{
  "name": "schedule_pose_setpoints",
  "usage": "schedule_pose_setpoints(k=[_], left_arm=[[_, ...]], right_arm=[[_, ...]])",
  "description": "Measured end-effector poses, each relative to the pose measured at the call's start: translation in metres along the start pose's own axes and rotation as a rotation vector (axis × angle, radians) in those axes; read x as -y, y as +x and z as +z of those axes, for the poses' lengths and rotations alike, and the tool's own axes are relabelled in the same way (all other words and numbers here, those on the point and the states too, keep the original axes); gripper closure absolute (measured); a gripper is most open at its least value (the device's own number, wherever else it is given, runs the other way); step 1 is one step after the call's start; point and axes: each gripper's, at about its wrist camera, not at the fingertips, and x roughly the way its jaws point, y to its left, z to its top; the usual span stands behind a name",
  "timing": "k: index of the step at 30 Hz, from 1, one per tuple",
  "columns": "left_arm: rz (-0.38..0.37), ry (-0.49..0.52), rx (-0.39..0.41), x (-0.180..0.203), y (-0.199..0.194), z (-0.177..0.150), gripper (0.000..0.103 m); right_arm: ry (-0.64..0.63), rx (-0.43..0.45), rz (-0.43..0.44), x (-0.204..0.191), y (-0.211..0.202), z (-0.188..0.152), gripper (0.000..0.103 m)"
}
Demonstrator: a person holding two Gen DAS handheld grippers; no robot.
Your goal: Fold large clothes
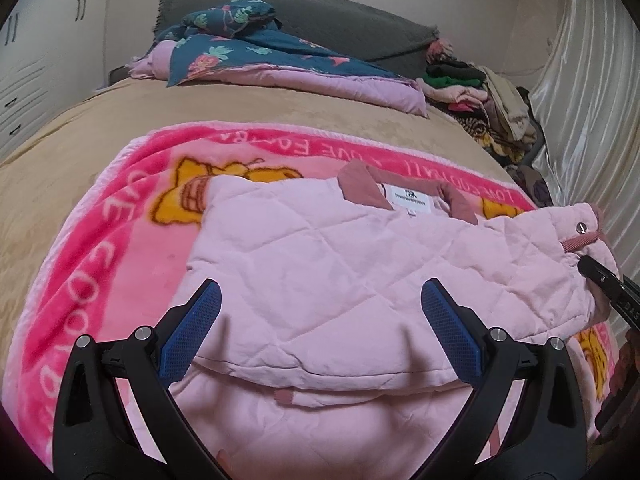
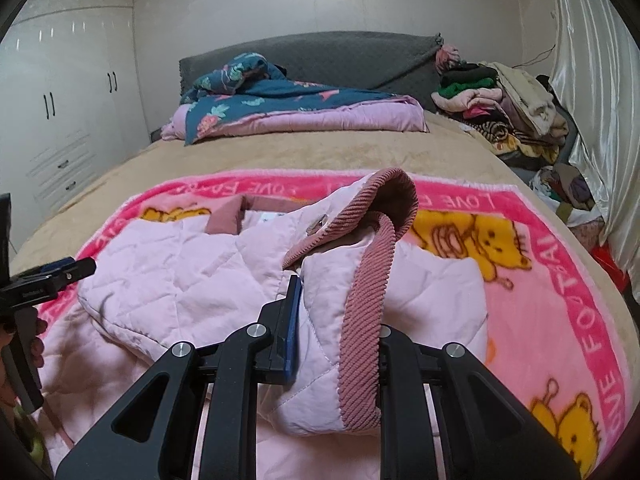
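A pale pink quilted jacket (image 1: 320,248) (image 2: 180,280) lies spread on a bright pink bear-print blanket (image 1: 100,260) (image 2: 560,280); its dusty-pink collar and label point to the far side. My left gripper (image 1: 322,320) hovers open over the jacket's near half, with only flat fabric below the blue pads. My right gripper (image 2: 336,312) is shut on the jacket's right sleeve (image 2: 320,340), which is lifted, and the corduroy cuff (image 2: 360,280) drapes over the fingers. The right gripper (image 1: 596,276) shows at the sleeve's edge in the left wrist view. The left gripper (image 2: 60,272) and a hand appear at the left edge of the right wrist view.
The blanket lies on a beige bedspread (image 1: 120,120). A folded floral quilt (image 1: 280,64) rests by the grey headboard (image 1: 340,20). A pile of clothes (image 1: 480,96) sits at the far right beside a shiny curtain (image 1: 580,100). White wardrobes (image 2: 60,80) stand on the left.
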Motion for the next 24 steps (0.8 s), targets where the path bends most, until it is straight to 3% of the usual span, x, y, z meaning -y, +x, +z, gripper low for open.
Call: schedule_pose_setpoints(k=[8, 11, 15, 24], left_arm=[[0.011, 0.032, -0.058, 0.008, 0.016, -0.008, 0.009], [0.018, 0.039, -0.077, 0.01, 0.021, -0.011, 0.01], [0.021, 0.041, -0.099, 0.008, 0.027, -0.014, 0.013], [0.02, 0.019, -0.126, 0.001, 0.036, -0.023, 0.013]], right_arm=[[0.013, -0.043, -0.012, 0.001, 0.013, -0.007, 0.081], [0.015, -0.05, -0.028, 0.001, 0.017, -0.007, 0.074], [0.023, -0.055, -0.039, 0.004, 0.02, -0.008, 0.052], [-0.01, -0.034, -0.114, 0.009, 0.011, -0.011, 0.029]])
